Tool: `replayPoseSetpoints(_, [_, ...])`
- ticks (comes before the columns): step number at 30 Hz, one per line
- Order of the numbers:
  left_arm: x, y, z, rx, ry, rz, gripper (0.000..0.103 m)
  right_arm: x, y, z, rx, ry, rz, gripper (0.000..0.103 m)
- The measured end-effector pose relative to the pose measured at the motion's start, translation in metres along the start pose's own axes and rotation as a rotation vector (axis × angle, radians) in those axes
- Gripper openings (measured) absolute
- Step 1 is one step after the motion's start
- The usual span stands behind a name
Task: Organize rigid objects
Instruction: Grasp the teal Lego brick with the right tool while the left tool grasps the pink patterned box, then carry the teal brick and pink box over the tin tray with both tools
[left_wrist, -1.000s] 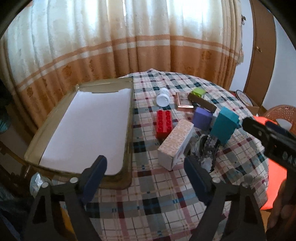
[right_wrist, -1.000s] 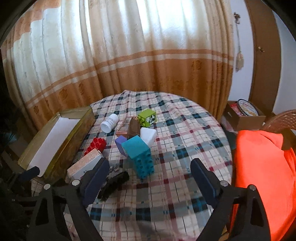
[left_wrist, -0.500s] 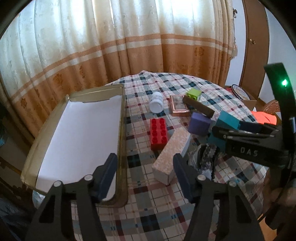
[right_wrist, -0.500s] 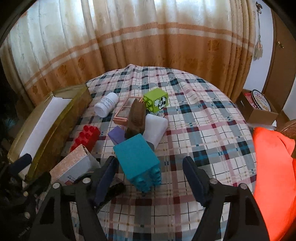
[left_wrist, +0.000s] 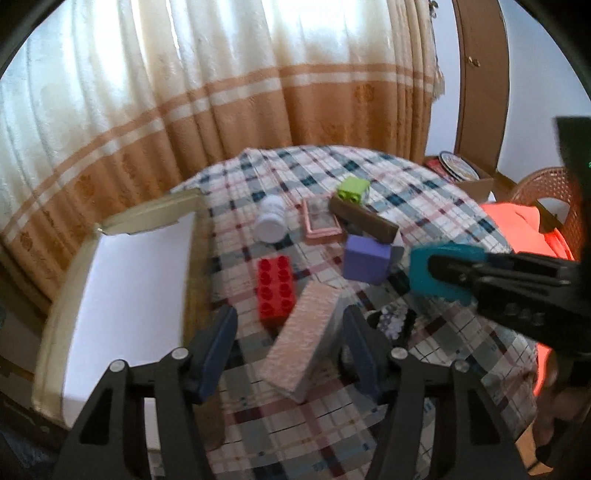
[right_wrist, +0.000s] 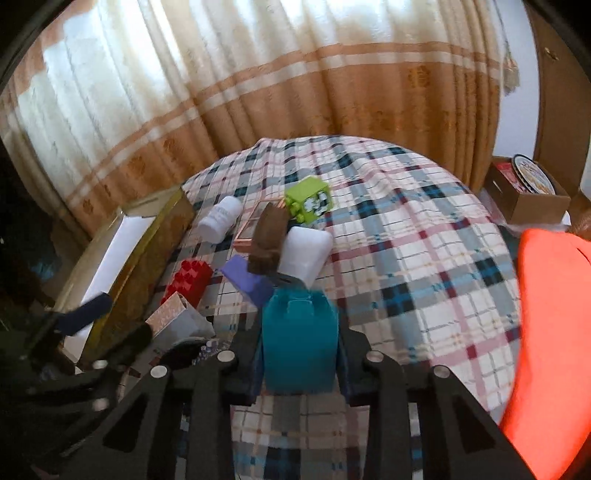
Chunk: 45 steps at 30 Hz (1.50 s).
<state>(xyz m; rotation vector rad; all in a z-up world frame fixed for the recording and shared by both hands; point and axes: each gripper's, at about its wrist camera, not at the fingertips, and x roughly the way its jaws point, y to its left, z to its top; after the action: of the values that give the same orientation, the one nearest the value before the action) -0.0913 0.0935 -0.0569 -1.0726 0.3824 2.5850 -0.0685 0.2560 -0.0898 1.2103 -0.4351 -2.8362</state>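
Grippers angled down over your checked tablecloth (right_wrist: 424, 258), right gripper (right_wrist: 300, 354) just closed on the teal plastic brick (right_wrist: 300, 332), left gripper (left_wrist: 290, 341) closing, still loose around the long pink speckled box (left_wrist: 306, 339).

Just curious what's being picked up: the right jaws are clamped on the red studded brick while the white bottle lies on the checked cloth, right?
Not quite. The right wrist view shows the right jaws clamped on the teal plastic block; the red studded brick lies untouched. The white bottle does lie on the checked cloth.

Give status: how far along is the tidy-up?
Done: nothing, the tray holds no objects. In hand: right gripper shut on the teal block; left gripper has been closing around the pink box. Left: red brick, purple block, white bottle, others.
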Motion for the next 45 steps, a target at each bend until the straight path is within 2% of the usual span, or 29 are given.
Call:
replayPoseSetpoints(1, [0.006, -0.001, 0.001, 0.001, 0.018, -0.015, 0.044, -0.003, -0.002, -0.001, 0.004, -0.004, -0.002, 0.034])
replayPoseSetpoints(2, [0.011, -0.002, 0.001, -0.002, 0.036, -0.032, 0.038, -0.006, -0.005, -0.001, 0.011, -0.008, -0.004, 0.034])
replayPoseSetpoints(7, [0.025, 0.001, 0.002, -0.036, 0.062, -0.072, 0.035, -0.012, -0.015, -0.001, 0.036, -0.02, -0.012, 0.034])
replayPoseSetpoints(9, [0.027, -0.002, 0.001, -0.025, 0.064, -0.073, 0.032, -0.012, -0.017, -0.001, 0.042, -0.02, -0.012, 0.034])
replayPoseSetpoints(10, [0.029, -0.003, -0.001, -0.021, 0.07, -0.077, 0.024, -0.012, -0.017, -0.001, 0.045, -0.021, -0.013, 0.034])
replayPoseSetpoints(15, [0.032, 0.007, -0.006, -0.106, 0.095, -0.132, 0.023, -0.014, -0.018, -0.005, 0.047, -0.029, -0.022, 0.034])
replayPoseSetpoints(26, [-0.014, 0.031, 0.007, -0.189, -0.078, -0.208, 0.023, -0.033, -0.013, 0.001, 0.05, -0.081, -0.053, 0.034])
replayPoseSetpoints(31, [-0.031, 0.054, 0.008, -0.231, -0.132, -0.18, 0.023, -0.041, 0.005, 0.006, 0.014, -0.102, -0.059, 0.034])
replayPoseSetpoints(35, [-0.041, 0.076, 0.007, -0.247, -0.155, -0.111, 0.023, -0.042, 0.027, 0.01, -0.019, -0.109, -0.039, 0.034])
replayPoseSetpoints(45, [-0.051, 0.137, -0.012, -0.3, -0.18, 0.038, 0.023, -0.033, 0.118, 0.019, -0.155, -0.12, 0.088, 0.034])
